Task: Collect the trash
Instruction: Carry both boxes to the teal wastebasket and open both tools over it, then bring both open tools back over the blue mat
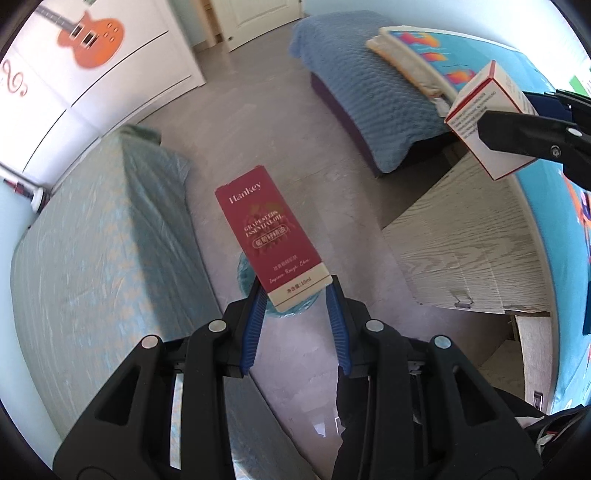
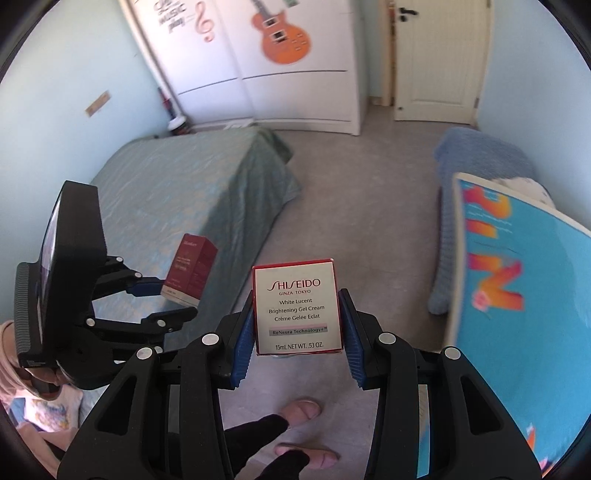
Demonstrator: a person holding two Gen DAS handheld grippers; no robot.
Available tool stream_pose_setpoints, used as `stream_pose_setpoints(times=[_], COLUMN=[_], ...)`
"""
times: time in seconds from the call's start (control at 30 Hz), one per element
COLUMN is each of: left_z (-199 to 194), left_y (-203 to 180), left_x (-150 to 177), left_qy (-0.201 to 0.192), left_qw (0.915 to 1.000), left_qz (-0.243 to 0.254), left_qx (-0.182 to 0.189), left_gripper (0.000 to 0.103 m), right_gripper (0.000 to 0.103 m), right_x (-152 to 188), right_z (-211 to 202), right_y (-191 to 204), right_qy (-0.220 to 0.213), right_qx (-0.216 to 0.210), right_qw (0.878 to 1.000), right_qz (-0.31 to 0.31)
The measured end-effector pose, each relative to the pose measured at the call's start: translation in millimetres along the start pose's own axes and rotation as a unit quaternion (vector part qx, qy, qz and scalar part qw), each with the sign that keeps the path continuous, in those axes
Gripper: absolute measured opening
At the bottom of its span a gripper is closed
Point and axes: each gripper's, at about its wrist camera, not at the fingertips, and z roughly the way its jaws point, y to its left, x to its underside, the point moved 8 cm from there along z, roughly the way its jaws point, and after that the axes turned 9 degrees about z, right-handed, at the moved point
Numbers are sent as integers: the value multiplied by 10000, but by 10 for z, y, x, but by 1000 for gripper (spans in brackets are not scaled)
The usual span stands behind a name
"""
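Left claw (image 1: 295, 291): blue ribbed pads closed on the cream bottom end of a tall dark-red cardboard carton printed "Hankey" (image 1: 271, 236). The carton is tilted, its top leaning away to the left, and it is held in the air above the grey floor (image 1: 258, 110). Directly beneath it, partly hidden by carton and pads, a round translucent teal bin rim (image 1: 295, 308) shows on the floor.

Right claw (image 2: 297, 317): pads clamped on both sides of a squat white cardboard box with red edges, printed "SHISEIDO" (image 2: 297, 308). The box is upright with its printed face toward the camera, held clear of the floor.

Cross-check: in the left wrist view the white box appears at upper right, gripped in the black fingers of the right claw, well apart from the red carton. In the right wrist view the left claw holds the red carton at left, lower than mid-frame.

Surroundings: bed with pale green patterned cover (image 1: 96, 240) at left; bed with blue quilted cover (image 1: 369, 96) across the floor; light woodgrain worktop (image 1: 469, 243) at right; white wardrobe with an orange guitar decal (image 2: 284, 33) at the far wall. The person's feet in pink slippers (image 2: 301, 408) show below the right claw.
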Motion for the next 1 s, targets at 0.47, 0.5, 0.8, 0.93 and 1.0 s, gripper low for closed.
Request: stream_pose_setpoints(times=[0.47,0.5,0.8,0.93,1.0], left_z=[273,293,364,313,293], left_y=[524,551,593,532,479], left_x=[321,320,367,352,334], left_qy=[241,263,289,225,203], left_qw=[9981,9980,9976,9981,9985], left_qz=[-542,-566,-629,-565,-508], left_qx=[191,69,-3,25,5], left_gripper=[43,65,78,79,79], right_gripper=[58,68,78,80,80], right_x=[-222,-247,-300,-252,-225], right_z=[406,419,318,267,211], right_y=[713,718,638,538,468], right_qy=[434,419,202,166,113], right_qx=[-690,-636,-595,-472,-412], right_qw=[9957,9963,9978,9986,9991], right_qz=[-435,-409,-208,-161,-77])
